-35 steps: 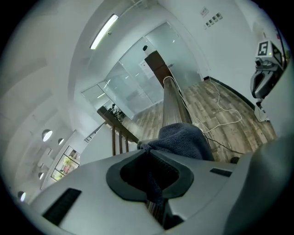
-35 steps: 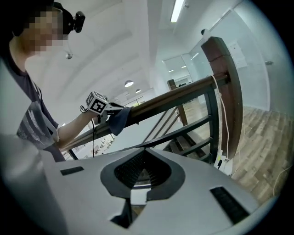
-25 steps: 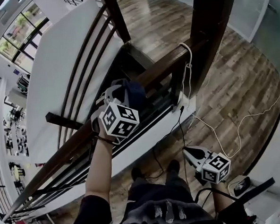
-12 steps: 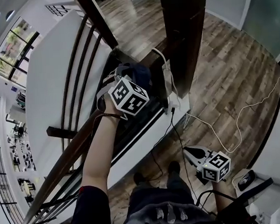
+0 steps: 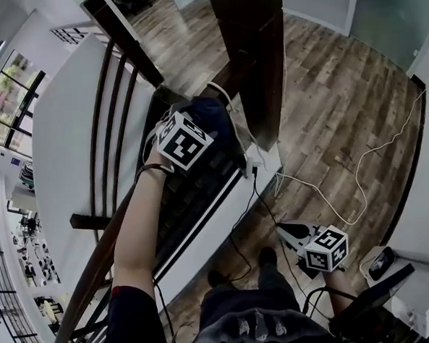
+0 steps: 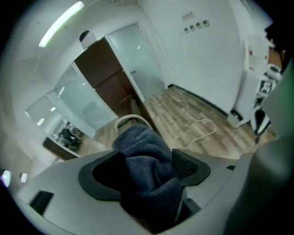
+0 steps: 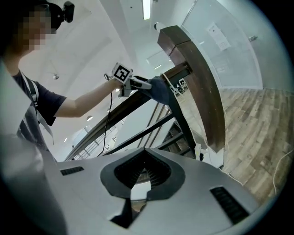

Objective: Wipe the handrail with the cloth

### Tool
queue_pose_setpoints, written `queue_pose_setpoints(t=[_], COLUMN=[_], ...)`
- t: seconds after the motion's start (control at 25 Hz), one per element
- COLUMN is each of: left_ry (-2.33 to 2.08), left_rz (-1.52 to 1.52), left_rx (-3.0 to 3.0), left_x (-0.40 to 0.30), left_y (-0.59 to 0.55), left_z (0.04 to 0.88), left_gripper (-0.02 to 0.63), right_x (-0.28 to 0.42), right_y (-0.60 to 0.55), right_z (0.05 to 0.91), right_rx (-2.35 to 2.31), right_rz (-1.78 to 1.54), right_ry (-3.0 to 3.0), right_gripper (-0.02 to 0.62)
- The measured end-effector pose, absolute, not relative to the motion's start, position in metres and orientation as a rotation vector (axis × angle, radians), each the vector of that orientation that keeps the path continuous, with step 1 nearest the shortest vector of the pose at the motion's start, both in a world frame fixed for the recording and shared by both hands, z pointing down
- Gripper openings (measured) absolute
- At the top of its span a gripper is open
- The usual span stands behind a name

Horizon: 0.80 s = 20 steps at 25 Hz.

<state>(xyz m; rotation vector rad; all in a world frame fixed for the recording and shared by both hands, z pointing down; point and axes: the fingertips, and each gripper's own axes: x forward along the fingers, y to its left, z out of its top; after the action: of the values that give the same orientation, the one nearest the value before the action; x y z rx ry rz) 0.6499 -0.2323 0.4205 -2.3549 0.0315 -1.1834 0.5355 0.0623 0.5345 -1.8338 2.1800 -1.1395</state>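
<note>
1. Head view: the left gripper [image 5: 196, 130] is stretched out over the top end of the handrail [image 5: 97, 267], just beside the dark post [image 5: 254, 49]. The dark blue cloth [image 5: 215, 120] is bunched at its tip and lies on the rail there. A white cable [image 5: 325, 204] trails across the wood floor [image 5: 327, 124]. The right gripper [image 5: 283, 232] hangs low near the person's feet, well apart from the rail.
2. Left gripper view: the jaws are opening and stand wide, with the cloth heaped between them. The ribbed face of one pad [image 6: 186, 165] shows bare beside the cloth; the other pad is lost in shadow. A loop of white cable shows just beyond the cloth.
3. Right gripper view: the jaws are closed together with nothing between them. Farther off, the left gripper and the cloth sit on the rail next to the post.
</note>
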Motion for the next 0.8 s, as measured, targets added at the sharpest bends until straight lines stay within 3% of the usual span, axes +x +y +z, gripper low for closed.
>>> queue_pose_setpoints(t=[0.08, 0.28, 0.44, 0.52, 0.8], left_ry=[0.105, 0.194, 0.272, 0.276, 0.429], left_rz=[-1.165, -1.109, -0.989, -0.939, -0.664], left_rx=[-2.28, -2.243, -2.19, -2.199, -2.369], left_x=[0.655, 0.642, 0.628, 0.621, 0.597], left_y=[-0.24, -0.246, -0.23, -0.218, -0.135], left_z=[0.432, 0.422, 0.414, 0.405, 0.439], left_gripper=[0.295, 0.272, 0.143, 0.048, 0.048], right_x=[0.539, 0.553, 0.552, 0.551, 0.54], right_y=[0.066, 0.067, 0.067, 0.058, 0.077], right_z=[0.534, 0.544, 0.544, 0.535, 0.558], right_rx=[-1.851, -1.873, -1.86, -1.857, -1.805], right_rz=[-1.139, -1.1, -1.137, -1.134, -1.226], right_ry=[2.142, 2.131, 2.107, 2.12, 2.144], right_gripper=[0.002, 0.002, 0.002, 0.002, 0.002])
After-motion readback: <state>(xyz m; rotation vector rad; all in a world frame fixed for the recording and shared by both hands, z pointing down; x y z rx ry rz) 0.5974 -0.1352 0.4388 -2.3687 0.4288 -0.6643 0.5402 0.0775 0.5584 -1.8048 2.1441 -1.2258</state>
